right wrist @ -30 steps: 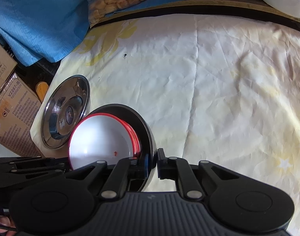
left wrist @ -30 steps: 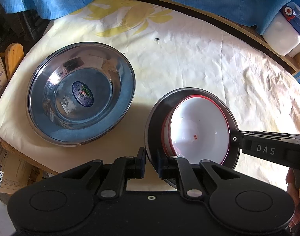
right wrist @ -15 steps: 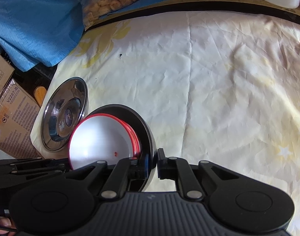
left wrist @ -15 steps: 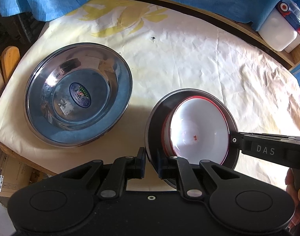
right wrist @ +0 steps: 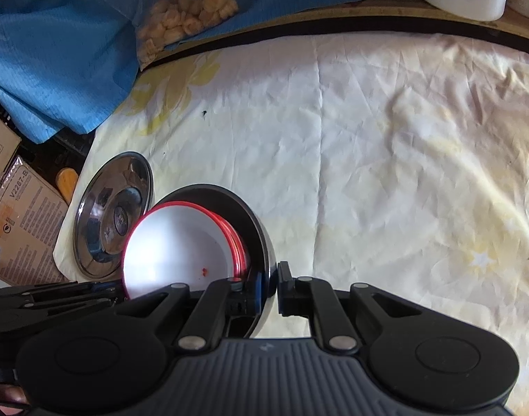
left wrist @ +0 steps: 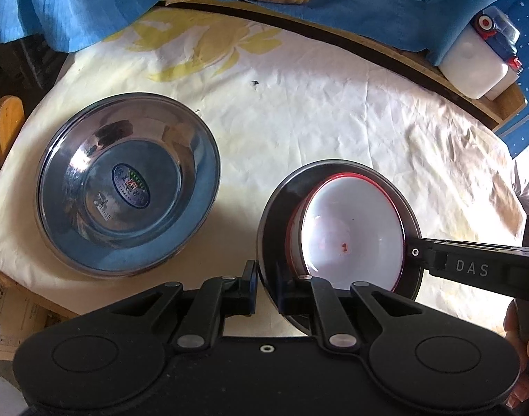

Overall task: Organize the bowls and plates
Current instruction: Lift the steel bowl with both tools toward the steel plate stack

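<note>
The left gripper was clenched on the near-left rim of a dark steel plate, with one finger outside the rim and one inside. The right gripper was clenched in the same way on the opposite rim of the same plate, so the plate was carried between the two hands, above the pale cloth that covered the table. Inside the plate sat a short stack of white bowls with red rims, and the stack leaned toward the side of the right gripper. The thing that mattered for the coming move was the big steel dish, which lay flat on the cloth to the left of the carried plate and a little farther from the person, near the left edge of the table. The two were near but apart, with a strip of cloth between them. The left hand was the nearer one to the dish; the right was on the far side. If the load was meant for the dish, I judge it had to travel leftward, held level, because the bowls were loose and could slide.
</note>
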Tool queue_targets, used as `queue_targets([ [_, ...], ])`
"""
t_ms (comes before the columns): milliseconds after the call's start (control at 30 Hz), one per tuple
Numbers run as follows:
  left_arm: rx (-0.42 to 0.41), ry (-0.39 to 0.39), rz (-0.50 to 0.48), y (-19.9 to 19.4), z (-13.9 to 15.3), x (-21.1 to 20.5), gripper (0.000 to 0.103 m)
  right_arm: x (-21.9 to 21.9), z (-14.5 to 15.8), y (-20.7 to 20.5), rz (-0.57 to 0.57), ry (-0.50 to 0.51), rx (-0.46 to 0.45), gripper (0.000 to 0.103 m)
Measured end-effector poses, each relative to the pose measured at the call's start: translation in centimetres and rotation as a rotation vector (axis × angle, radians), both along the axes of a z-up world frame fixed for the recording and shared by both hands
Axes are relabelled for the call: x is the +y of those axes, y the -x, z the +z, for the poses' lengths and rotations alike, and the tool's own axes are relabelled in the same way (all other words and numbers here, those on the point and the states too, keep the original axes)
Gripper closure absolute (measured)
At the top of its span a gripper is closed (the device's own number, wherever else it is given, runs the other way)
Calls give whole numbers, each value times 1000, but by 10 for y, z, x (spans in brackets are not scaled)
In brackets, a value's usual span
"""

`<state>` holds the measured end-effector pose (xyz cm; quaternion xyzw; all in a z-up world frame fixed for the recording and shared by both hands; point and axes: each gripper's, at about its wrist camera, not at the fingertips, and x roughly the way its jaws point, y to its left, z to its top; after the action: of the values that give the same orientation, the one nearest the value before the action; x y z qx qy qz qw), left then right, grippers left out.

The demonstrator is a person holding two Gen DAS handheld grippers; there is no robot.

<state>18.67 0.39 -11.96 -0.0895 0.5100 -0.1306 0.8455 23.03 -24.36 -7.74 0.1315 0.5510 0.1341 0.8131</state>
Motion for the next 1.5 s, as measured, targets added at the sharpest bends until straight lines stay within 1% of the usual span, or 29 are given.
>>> queue_targets([
  [433, -14, 22, -28, -4, 5, 1, 93, 0, 9, -2, -29, 17, -8, 94],
  [833, -37, 43, -10, -15, 18, 13, 93, 11, 27, -17, -16, 34, -36, 94],
  [1167, -48, 42, 30, -21, 30, 34, 93, 28, 37, -28, 26, 28, -51, 94],
  [1500, -48, 42, 93, -23, 32, 61, 93, 59, 40, -40, 95, 30, -56, 94],
])
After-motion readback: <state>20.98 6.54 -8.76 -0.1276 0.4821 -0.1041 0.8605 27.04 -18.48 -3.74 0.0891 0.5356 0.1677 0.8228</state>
